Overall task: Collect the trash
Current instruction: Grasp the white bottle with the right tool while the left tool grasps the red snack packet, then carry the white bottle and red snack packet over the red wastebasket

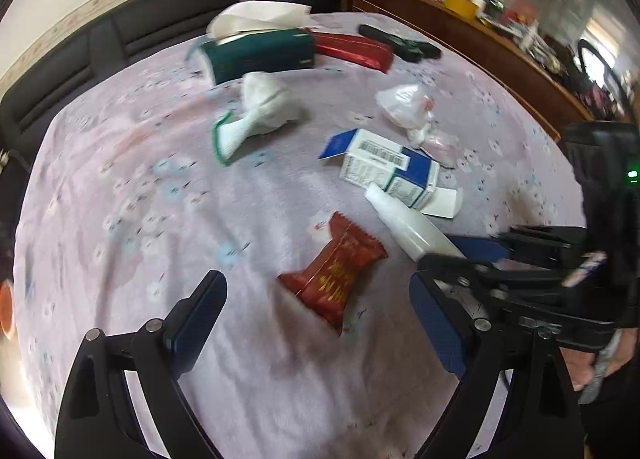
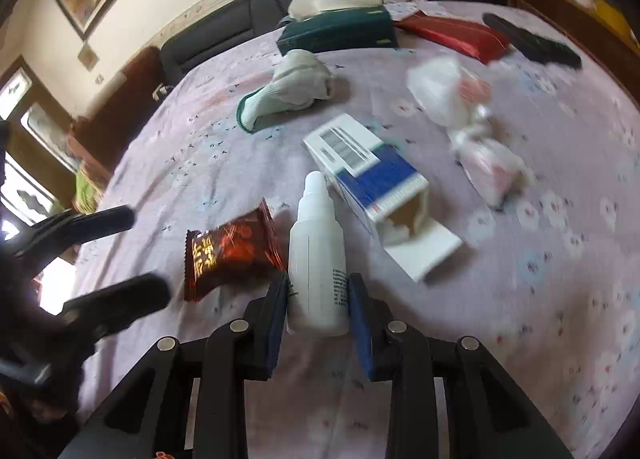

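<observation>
A white plastic bottle (image 2: 316, 259) lies on the lilac floral tablecloth (image 2: 540, 259), and my right gripper (image 2: 320, 313) is shut on its lower body, blue pads pressed on both sides. In the left wrist view the same bottle (image 1: 404, 219) sticks out of the right gripper (image 1: 456, 255). A red snack wrapper (image 1: 336, 279) lies flat between the wide-apart fingers of my left gripper (image 1: 316, 299), which is open and holds nothing. The right wrist view shows that wrapper (image 2: 228, 251) just left of the bottle, with the left gripper (image 2: 132, 255) beside it.
An open blue-and-white carton (image 1: 392, 171) lies behind the bottle, with a crumpled plastic bag (image 1: 408, 107) and a white glove (image 1: 260, 111) further back. A green tissue box (image 1: 260, 55), red pouch (image 1: 352, 51) and black remote (image 1: 400, 43) line the far edge. A wooden sideboard (image 1: 480, 39) stands on the right.
</observation>
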`<state>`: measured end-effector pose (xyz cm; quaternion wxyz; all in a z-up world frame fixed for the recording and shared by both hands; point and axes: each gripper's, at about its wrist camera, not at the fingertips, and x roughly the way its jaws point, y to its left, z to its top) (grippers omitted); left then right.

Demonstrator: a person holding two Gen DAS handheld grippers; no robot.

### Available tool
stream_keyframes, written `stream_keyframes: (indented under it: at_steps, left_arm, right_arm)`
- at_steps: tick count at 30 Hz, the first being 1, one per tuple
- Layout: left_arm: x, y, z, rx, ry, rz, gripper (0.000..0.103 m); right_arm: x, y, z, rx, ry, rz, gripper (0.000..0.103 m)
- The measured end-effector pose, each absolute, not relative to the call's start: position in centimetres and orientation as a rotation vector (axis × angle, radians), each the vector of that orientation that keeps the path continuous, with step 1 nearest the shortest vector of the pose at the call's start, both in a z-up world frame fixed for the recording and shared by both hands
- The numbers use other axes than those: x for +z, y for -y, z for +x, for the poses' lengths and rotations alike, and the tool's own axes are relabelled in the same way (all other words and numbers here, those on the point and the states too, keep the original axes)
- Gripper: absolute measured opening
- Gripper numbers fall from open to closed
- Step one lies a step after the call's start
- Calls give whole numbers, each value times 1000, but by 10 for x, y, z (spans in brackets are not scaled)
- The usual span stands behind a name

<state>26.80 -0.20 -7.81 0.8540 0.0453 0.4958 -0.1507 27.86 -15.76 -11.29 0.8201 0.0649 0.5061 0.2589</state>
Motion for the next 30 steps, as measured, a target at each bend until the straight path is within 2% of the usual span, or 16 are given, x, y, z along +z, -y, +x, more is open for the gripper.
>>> stream_keyframes:
  at_steps: [6,7,8,9,11,13,19,23,30]
  left_arm:
    - [-93,19,291,-347,-1065,194,91]
    - [-97,22,293,-350,-1078,209,88]
    - [-100,24,294,-345,-1094,219,77]
    - [-103,26,294,-346,-1114,227,72]
    - [-110,32,292,-336,-1152,255,53]
    - [-116,34,290,-310,-1169,266,46]
    - [-117,32,293,-295,-1182,225,44]
    - [-118,34,288,-276,-1187,195,31]
    - [-87,52,230,-288,-1097,119,29]
  right_arm:
    - [-104,196,243,568,-1077,252,32]
    - [-102,200,237,569,-1068,253,32]
    - [-99,205,230,570,-1057,258,32]
    - [-96,209,223,568,-1045,260,32]
    - [-88,217,212,554,-1015,257,32]
    - [-83,226,201,543,-986,276,32]
    - [-75,247,172,531,-930,356,32]
    - [-68,256,154,512,-904,382,32]
    - [-57,277,123,479,-860,448,32]
